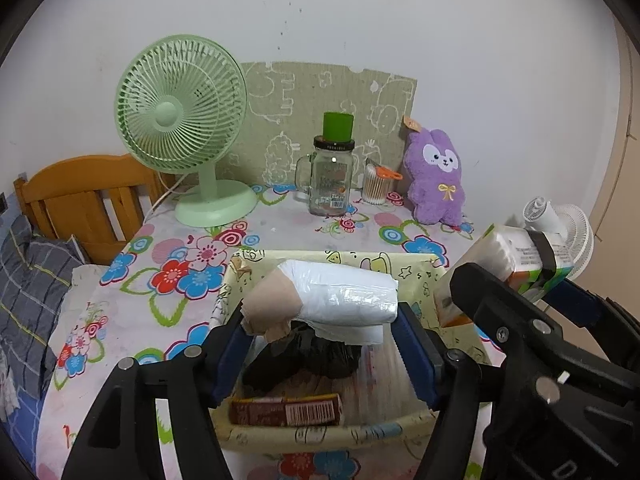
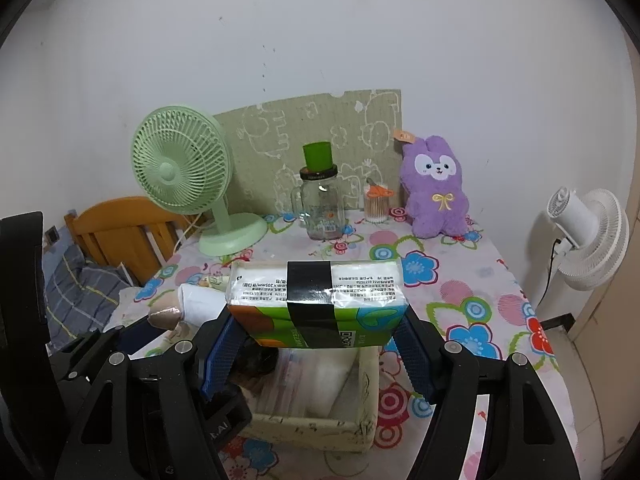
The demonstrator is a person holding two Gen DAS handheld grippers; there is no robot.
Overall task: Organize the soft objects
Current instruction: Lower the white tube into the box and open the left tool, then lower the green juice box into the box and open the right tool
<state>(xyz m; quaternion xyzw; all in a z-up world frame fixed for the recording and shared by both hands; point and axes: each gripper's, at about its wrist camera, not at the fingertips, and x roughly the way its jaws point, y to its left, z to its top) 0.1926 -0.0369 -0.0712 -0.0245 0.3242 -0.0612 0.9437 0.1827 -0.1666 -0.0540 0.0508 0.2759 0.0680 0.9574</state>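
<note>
the left gripper [image 1: 320,344] is clamped on a white rolled bundle [image 1: 340,296] held over the cartoon-print storage box [image 1: 424,276]; the right gripper [image 2: 316,344] is clamped on a taped tissue pack [image 2: 316,300] above the same box. each item should be lowered flat into a free part of the box before being let go, one at a time, so neither is crushed. only the left view shows the barcoded carton [image 1: 286,410] inside; only the right view shows the white standing fan [image 2: 588,236] whole.
</note>
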